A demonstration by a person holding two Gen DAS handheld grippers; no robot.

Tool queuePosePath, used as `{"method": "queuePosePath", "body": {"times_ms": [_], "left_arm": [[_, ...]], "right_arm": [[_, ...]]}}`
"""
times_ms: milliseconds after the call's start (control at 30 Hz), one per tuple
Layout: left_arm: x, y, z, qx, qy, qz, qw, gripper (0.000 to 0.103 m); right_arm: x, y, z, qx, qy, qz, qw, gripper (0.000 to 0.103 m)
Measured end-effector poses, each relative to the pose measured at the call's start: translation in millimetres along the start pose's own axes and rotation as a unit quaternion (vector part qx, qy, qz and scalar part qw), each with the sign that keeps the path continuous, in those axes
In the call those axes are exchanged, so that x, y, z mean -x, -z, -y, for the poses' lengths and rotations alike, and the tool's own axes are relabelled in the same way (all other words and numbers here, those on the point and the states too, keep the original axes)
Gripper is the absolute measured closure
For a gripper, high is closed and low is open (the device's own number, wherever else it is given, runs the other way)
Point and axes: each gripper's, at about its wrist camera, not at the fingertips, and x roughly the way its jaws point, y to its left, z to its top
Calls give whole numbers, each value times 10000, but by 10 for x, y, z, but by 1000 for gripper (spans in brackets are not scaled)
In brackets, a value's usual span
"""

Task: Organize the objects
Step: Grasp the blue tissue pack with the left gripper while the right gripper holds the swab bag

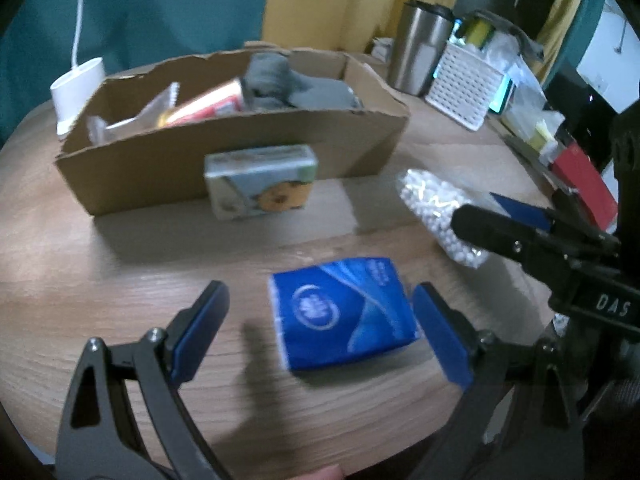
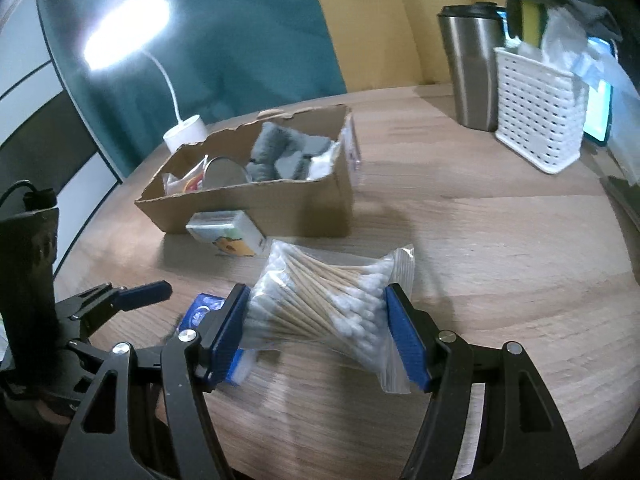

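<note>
Blue pads of the left tool [image 1: 320, 320] stand spread wide on either side of a blue tissue pack [image 1: 344, 314] lying flat on the wooden desk [image 1: 120, 280]; the right-hand pad is just beside the pack's edge, the left-hand pad well apart, so nothing is gripped. To its right, the right tool [image 2: 316, 328] has its pads pressed against both sides of a clear bag of cotton swabs [image 2: 324, 300], which bulges between them; whether the bag rests on the desk or is lifted cannot be told.

Farther back sits a torn cardboard box [image 2: 280, 204], open-topped, holding grey cloth pieces [image 2: 280, 152], a round metal lid or tin [image 2: 224, 174] and some wrapped packets [image 1: 200, 108]. A small carton with a cartoon face [image 1: 260, 184] stands against the box's near wall. Behind the box is a white lamp base [image 2: 186, 132]. At the far right, a steel tumbler [image 2: 470, 68] stands touching a white perforated basket [image 2: 536, 120] stuffed with a sponge and plastic. Bare wood lies between the box and the basket.
</note>
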Motion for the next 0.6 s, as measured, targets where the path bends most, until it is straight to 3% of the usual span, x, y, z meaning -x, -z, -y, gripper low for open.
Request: {"method": "queuePosePath", "body": {"times_ms": [367,467,533,600], "left_arm": [[-187,34,174,-236,-284,-251,9990,9],[-192,48,172,-261,-211,-214,9992,10],[-184,56,167,-295,-205,-166,9992,22],[-189,48,176,-321,-177,-159,9992,25]], "right_arm": [[110,60,243,-166,2,88,9998,32],[111,60,243,-153,-26,96,9998,32],[109,57,235,-122,-42,97,9999,32],[105,44,222,-101,-54,94,9999,32]]}}
